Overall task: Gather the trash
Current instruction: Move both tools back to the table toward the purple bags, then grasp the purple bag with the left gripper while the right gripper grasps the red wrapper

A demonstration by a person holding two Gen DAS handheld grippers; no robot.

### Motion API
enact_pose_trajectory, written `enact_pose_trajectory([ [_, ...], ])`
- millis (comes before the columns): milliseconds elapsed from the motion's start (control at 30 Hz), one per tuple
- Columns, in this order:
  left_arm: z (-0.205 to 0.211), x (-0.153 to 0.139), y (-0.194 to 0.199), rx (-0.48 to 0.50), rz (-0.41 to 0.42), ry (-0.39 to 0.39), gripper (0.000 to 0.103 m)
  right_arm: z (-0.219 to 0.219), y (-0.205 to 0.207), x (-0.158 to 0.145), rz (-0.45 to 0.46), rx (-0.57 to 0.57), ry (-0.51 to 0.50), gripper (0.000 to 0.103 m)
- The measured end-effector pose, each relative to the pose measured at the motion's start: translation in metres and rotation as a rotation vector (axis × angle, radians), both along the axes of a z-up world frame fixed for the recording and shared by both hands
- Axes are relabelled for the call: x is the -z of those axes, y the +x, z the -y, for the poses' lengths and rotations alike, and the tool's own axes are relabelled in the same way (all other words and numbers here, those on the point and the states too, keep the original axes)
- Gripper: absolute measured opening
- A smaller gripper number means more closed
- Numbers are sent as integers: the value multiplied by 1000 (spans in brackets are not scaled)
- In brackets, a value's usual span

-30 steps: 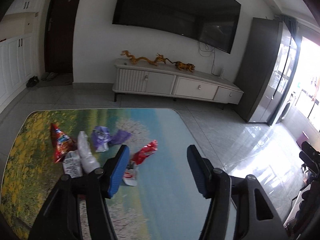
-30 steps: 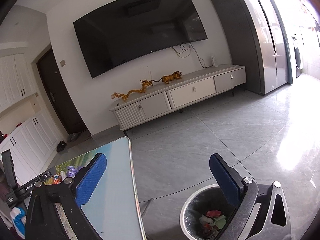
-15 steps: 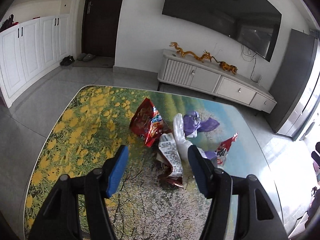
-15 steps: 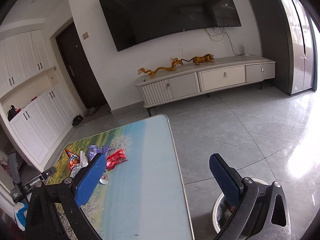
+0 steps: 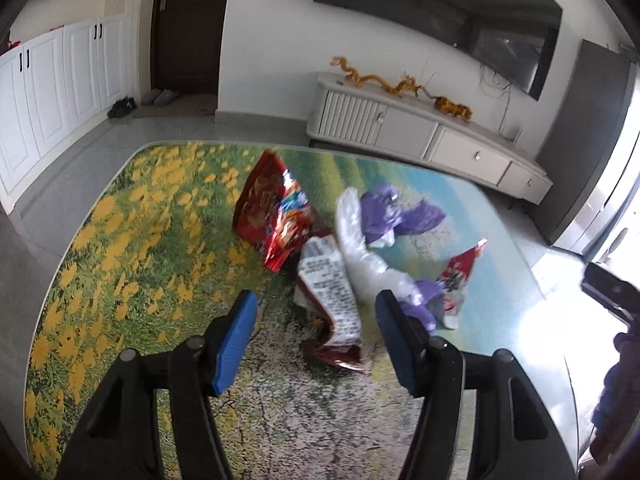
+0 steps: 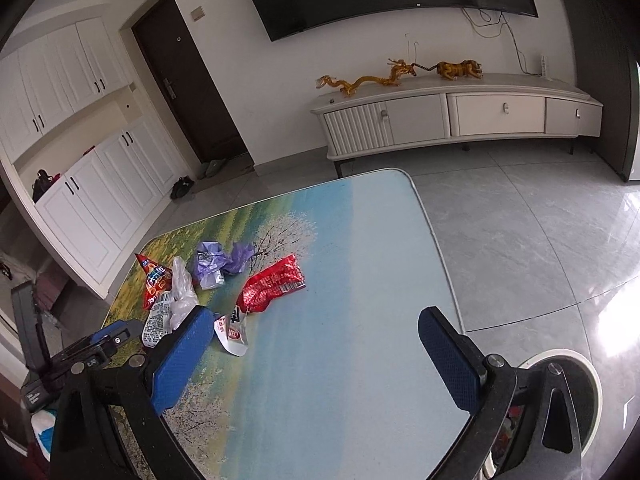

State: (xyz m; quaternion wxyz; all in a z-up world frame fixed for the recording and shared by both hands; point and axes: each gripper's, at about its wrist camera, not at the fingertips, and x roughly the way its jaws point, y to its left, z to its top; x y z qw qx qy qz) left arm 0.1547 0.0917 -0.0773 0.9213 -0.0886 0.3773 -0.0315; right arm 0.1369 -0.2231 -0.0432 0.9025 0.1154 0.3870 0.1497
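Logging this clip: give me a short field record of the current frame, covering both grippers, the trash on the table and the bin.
left gripper: open, empty, facing the trash pile
right gripper: open, empty, over the table's bare half
table: landscape-print top
red chip bag: flat, far side of pile
wrapper with printed text: nearest the left gripper, between its fingers in view
clear plastic bag: crumpled, beside wrapper
purple wrapper: crumpled, behind plastic bag
red wrapper: apart, toward table centre
trash bin: on floor beside table, mostly hidden

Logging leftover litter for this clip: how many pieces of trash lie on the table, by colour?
Red wrappers: 3
Purple wrappers: 2
Clear plastic bag: 1
White packet: 1
Total: 7
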Motion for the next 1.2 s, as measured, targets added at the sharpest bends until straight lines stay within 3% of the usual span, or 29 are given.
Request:
enact_pose_trajectory([
  [100, 13, -13, -9, 78, 50, -20, 60, -8, 13, 9, -18, -19, 14, 101],
  [300, 43, -2, -2, 190, 7, -24, 58, -21, 43, 30, -93, -44, 102, 91],
  [467, 56, 11, 11, 221, -34, 12, 53, -36, 66, 47, -146, -65, 139, 91],
  [767, 67, 28, 25, 239, -84, 62, 45, -44, 95, 64, -151, -43, 146, 90],
  [933, 72, 40, 25, 253, -117, 60, 38, -58, 90, 67, -143, -101, 114, 54],
  [1000, 75, 43, 24, 253, -115, 64, 30, -58, 84, 67, -140, -114, 113, 52],
  [1200, 77, 42, 14, 261, -104, 47, 27, -50, 70, 68, -140, -111, 113, 40],
])
